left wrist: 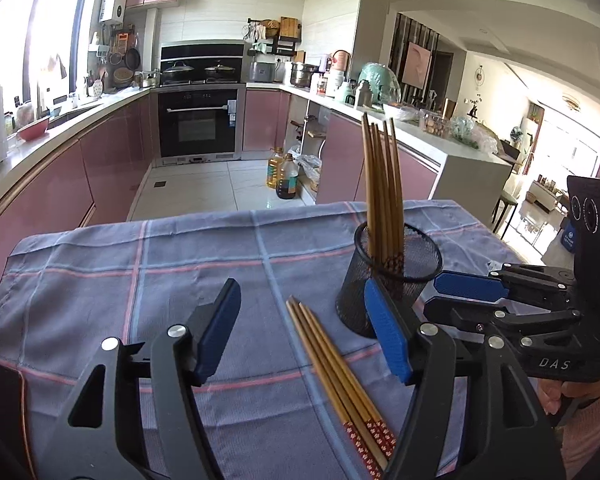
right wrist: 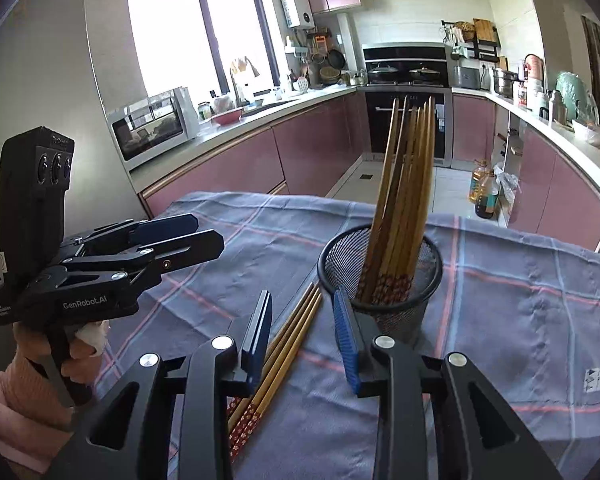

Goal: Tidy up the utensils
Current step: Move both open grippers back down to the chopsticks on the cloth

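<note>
the loose chopsticks (left wrist: pixel 336 376) lie bunched flat on the tabletop (left wrist: pixel 100 280) just beside the mesh cup (left wrist: pixel 388 276), which already holds others upright. they look light, stiff, smooth and prone to roll; pinch near mid-shaft. left gripper (left wrist: pixel 304 332) is wide, right gripper (right wrist: pixel 302 336) narrower, both empty. the soft checked cloth (right wrist: pixel 520 300) may bunch; a kitchen lies behind.

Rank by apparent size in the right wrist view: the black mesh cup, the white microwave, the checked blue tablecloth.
1. Checked blue tablecloth, largest.
2. and 3. Black mesh cup and white microwave: look alike; the cup's nearness makes the order unsure.
</note>
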### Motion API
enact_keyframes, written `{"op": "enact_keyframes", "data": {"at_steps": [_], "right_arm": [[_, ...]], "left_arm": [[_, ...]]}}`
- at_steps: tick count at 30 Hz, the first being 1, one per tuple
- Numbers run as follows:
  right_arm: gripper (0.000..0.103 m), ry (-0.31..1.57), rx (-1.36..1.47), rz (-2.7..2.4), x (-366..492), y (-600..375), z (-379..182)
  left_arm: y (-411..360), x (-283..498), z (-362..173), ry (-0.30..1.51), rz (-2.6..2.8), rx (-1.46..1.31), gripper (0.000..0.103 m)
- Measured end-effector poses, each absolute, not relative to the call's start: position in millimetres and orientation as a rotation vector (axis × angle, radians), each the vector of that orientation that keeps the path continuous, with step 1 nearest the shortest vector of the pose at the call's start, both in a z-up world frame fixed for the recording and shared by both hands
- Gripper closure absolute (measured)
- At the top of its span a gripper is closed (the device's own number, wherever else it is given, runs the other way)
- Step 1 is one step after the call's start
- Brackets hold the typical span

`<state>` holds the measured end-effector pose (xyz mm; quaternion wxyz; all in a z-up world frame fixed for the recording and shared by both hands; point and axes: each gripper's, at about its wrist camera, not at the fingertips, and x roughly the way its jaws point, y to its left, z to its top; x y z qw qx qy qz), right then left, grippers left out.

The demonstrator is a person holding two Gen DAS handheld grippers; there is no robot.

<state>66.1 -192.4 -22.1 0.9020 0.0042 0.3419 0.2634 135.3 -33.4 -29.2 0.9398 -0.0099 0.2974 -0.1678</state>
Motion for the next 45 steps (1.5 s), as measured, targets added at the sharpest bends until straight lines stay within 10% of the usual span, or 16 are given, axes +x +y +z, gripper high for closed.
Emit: {"op": "enact_keyframes", "data": {"at_steps": [45], "right_arm": [[0.072,0.891,0.054,0.512,59,-183,-91]], "left_arm": [[-56,138,-131,0.891,-0.314,0.042,0.042]]}}
